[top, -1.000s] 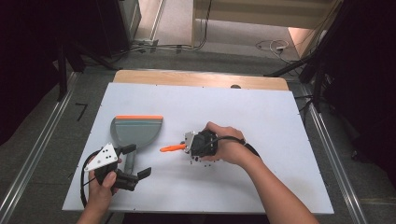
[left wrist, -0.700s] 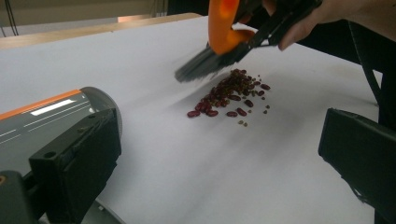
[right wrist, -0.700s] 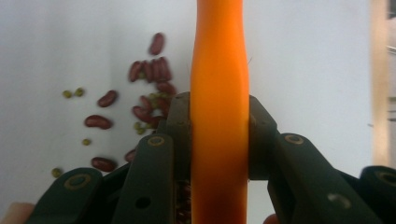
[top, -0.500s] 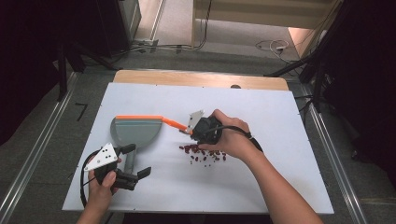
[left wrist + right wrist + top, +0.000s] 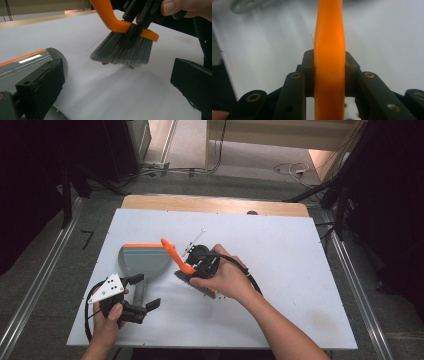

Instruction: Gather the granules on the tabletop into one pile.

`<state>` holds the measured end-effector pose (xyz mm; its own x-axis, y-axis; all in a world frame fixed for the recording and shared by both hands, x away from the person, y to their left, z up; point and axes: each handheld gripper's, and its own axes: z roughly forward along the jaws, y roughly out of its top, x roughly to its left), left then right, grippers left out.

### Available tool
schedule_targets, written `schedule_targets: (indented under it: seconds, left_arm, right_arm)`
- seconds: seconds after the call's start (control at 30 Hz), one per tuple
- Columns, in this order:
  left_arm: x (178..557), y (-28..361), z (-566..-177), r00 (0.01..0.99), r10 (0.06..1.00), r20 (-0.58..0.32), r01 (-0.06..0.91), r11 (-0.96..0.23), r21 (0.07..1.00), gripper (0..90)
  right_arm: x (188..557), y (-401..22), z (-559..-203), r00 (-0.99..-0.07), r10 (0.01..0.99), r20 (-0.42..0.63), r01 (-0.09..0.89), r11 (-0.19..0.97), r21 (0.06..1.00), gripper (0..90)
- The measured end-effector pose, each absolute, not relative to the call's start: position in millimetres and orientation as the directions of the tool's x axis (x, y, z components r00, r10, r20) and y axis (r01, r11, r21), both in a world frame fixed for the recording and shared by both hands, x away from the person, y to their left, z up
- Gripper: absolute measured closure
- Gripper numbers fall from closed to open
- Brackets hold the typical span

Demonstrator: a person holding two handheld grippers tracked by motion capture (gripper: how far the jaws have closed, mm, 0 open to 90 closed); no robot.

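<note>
A hand brush (image 5: 192, 281) with grey bristles and an orange handle (image 5: 329, 37) hangs tilted over the white board, handle pointing up and left. My right gripper (image 5: 189, 268) is shut on the handle near the brush head (image 5: 125, 50); both pads press on its sides (image 5: 329, 62). Dark crumbs (image 5: 130, 66) lie under the bristle tips. A grey dustpan (image 5: 142, 262) with an orange lip lies to the brush's left. My left gripper (image 5: 143, 292) rests low at the dustpan's handle, jaws wide apart (image 5: 115, 82), and the pan (image 5: 22, 62) sits behind its left jaw.
The white board (image 5: 300, 250) lies on a table with a wooden strip (image 5: 215, 205) along its far edge. A black cable (image 5: 245, 272) loops over my right hand. Metal rails and dark floor flank the table on both sides.
The brush, lying low with its handle flat a second ago, has been lifted and tipped so the handle points up and left. The left gripper and the dustpan have stayed put.
</note>
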<state>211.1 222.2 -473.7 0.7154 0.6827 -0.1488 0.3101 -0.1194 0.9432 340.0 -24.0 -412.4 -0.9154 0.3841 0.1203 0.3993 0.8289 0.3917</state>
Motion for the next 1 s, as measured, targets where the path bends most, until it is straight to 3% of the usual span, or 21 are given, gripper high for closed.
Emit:
schedule_targets:
  seconds: [0.23, 0.47, 1.0]
  left_arm:
    - [210.7, 221.7, -473.1, 0.719, 0.681, -0.143, 0.308, -0.128, 0.943, 0.2]
    - [211.0, 221.5, -473.7, 0.718, 0.681, -0.147, 0.312, -0.125, 0.942, 0.2]
    - [211.0, 221.2, -474.1, 0.718, 0.680, -0.147, 0.313, -0.127, 0.941, 0.2]
  right_arm:
    - [355.1, -24.7, -435.6, -0.862, 0.437, 0.258, 0.504, 0.791, 0.346, 68.1]
    - [378.5, -45.7, -445.6, -0.795, 0.550, 0.256, 0.606, 0.727, 0.323, 68.4]
    - [402.4, -96.6, -455.4, -0.687, 0.658, 0.310, 0.726, 0.606, 0.325, 67.3]
